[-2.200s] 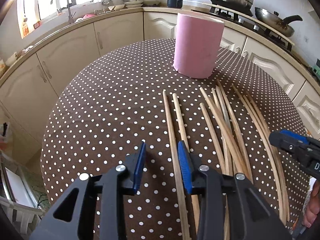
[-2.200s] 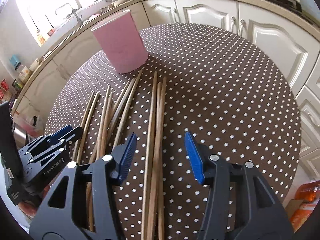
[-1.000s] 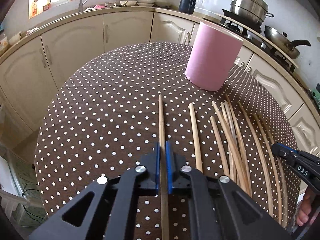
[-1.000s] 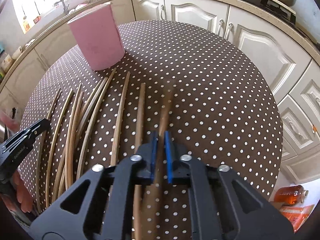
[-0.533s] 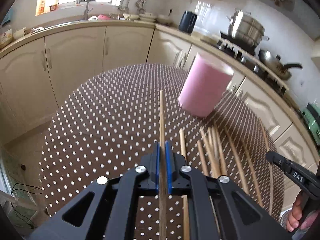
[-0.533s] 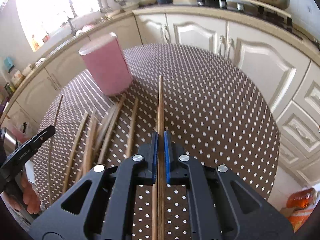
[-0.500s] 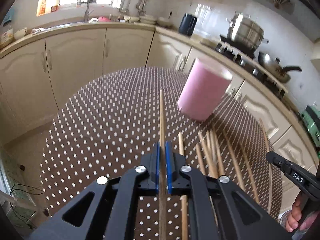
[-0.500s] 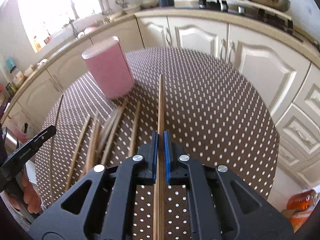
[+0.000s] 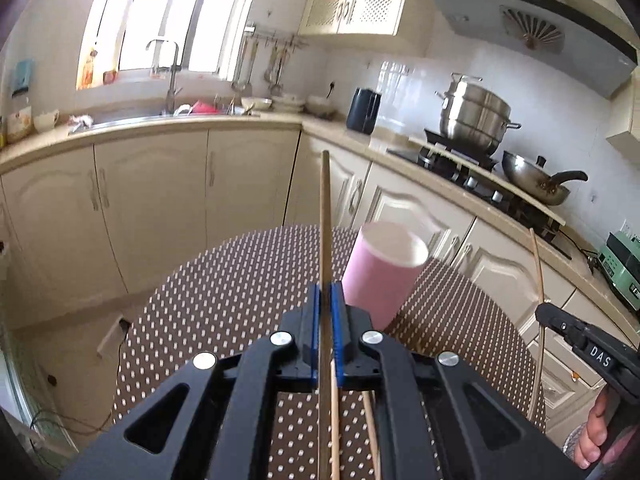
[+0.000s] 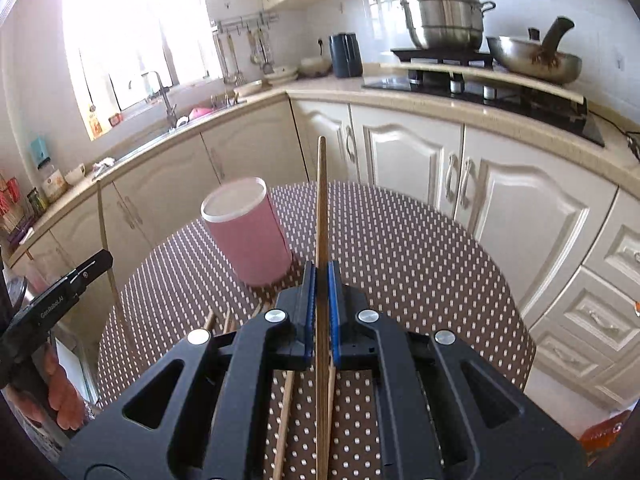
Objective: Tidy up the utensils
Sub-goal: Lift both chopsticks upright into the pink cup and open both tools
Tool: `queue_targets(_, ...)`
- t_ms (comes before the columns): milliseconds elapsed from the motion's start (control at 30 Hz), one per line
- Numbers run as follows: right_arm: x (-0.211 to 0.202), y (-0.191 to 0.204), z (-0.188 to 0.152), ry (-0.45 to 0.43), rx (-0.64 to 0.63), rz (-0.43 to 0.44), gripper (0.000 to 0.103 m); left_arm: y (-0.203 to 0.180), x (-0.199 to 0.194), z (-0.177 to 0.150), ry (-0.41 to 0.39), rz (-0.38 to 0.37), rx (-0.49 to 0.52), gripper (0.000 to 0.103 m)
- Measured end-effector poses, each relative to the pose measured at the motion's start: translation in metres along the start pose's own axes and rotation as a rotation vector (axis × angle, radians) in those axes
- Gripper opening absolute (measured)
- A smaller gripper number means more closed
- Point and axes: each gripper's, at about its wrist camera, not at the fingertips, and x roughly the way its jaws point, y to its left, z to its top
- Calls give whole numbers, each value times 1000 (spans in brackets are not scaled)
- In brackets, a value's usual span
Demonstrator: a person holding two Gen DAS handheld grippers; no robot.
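Observation:
My left gripper (image 9: 325, 292) is shut on a wooden chopstick (image 9: 325, 216) that sticks out forward and up past the blue pads. My right gripper (image 10: 319, 270) is shut on another wooden chopstick (image 10: 321, 200), also pointing forward and up. Both are lifted above the round table. The pink cylindrical holder (image 9: 382, 274) (image 10: 250, 232) stands upright on the table ahead, just right of the left gripper and left of the right one. Several chopsticks (image 10: 286, 400) still lie on the table below. Each gripper shows at the edge of the other's view, with its chopstick (image 9: 538, 280) (image 10: 105, 232).
The table has a brown cloth with white dots (image 10: 400, 248). Cream cabinets (image 9: 160, 208) and a counter curve behind it, with a sink and tap (image 9: 172, 80), a dark kettle (image 10: 346, 56), a steel pot (image 10: 444, 16) and a wok (image 10: 536, 60) on the stove.
Both grippers have risen with their chopsticks and tilted up, so the table and pink holder sit lower in view and the chopstick tips now point at the cabinets.

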Motion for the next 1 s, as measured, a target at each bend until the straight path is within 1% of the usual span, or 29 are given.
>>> queue_targets(233,3,8,38,-97,45,15,6,-16,4,34,-43,5,26,7)
queue_targets(300,8,11,50,-119,67,43,6,-18,5,42,-49,15,27,7)
queue_targets(467,15,25,75,-201,61,40,6,-24,9,63,-77,29,38,7)
queue_targets(600,27,32,93,-239,82,50,6,-26,9,78,-103,31,37,6)
queue_targets(767,41,45,113,-302,72,48,6,-31,7,100,-152,22,38,6)
queue_targets(1000,55,58,132,-411,71,54,7,-44,16,126,-192,-8,24,6)
